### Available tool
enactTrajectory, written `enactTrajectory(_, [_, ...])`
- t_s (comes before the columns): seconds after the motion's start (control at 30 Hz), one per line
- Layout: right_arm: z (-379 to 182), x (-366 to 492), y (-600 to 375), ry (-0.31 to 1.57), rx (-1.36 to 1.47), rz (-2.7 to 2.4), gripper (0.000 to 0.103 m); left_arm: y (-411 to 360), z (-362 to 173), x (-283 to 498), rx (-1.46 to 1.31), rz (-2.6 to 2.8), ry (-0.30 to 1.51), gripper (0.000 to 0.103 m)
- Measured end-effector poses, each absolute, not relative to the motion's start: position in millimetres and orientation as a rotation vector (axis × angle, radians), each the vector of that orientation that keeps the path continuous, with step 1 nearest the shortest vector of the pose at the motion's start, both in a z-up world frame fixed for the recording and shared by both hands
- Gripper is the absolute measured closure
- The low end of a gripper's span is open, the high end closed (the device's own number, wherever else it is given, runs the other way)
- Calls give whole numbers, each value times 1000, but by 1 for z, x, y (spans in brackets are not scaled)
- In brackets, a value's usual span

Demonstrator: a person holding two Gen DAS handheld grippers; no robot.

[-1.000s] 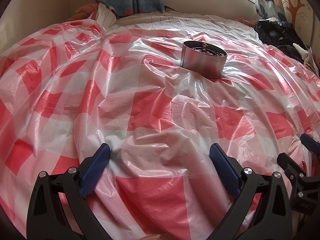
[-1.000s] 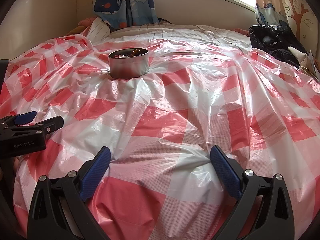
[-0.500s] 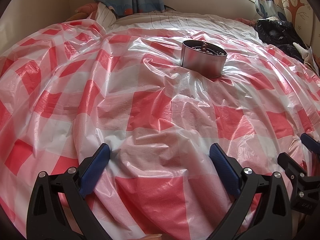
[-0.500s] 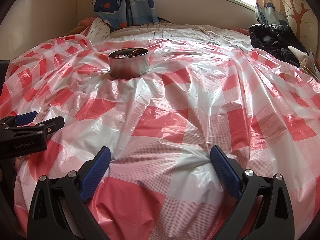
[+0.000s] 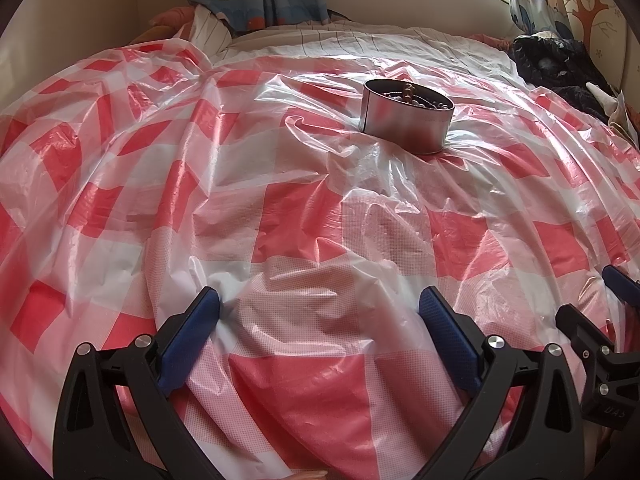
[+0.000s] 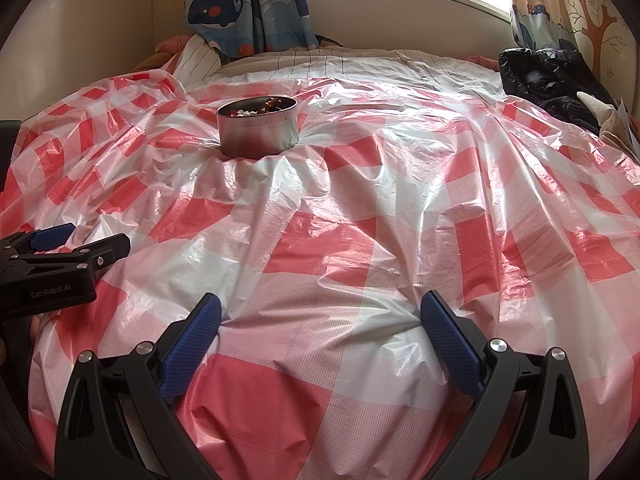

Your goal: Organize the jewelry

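Observation:
A round metal tin [image 5: 406, 118] stands on the red-and-white checked plastic sheet [image 5: 280, 208] that covers the bed. It holds beaded jewelry [image 6: 260, 109]; the tin also shows in the right wrist view [image 6: 258, 131] at the upper left. My left gripper [image 5: 320, 316] is open and empty, low over the near part of the sheet, well short of the tin. My right gripper [image 6: 320, 316] is open and empty, low over the sheet, to the right of the left one. Each gripper shows at the edge of the other's view.
A dark pile of clothes [image 6: 552, 76] lies at the far right of the bed. A striped sheet [image 6: 340, 64] and whale-print curtain [image 6: 248, 4] are at the back under the window. A wall runs along the left side.

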State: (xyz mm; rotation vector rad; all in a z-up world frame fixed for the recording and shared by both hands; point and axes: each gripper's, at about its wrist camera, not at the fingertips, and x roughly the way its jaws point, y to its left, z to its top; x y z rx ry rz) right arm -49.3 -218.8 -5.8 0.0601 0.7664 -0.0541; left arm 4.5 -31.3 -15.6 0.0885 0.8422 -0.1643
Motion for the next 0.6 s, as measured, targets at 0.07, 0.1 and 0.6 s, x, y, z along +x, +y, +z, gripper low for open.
enactTrajectory(0.07, [-6, -49, -219, 766, 60, -54, 8, -32, -15, 5, 88, -164, 842, 7])
enactTrajectory(0.1, [-6, -49, -219, 766, 60, -54, 8, -32, -15, 5, 88, -164, 842, 7])
enactTrajectory(0.6, [-6, -49, -221, 766, 58, -55, 8, -32, -16, 5, 90, -163, 843, 7])
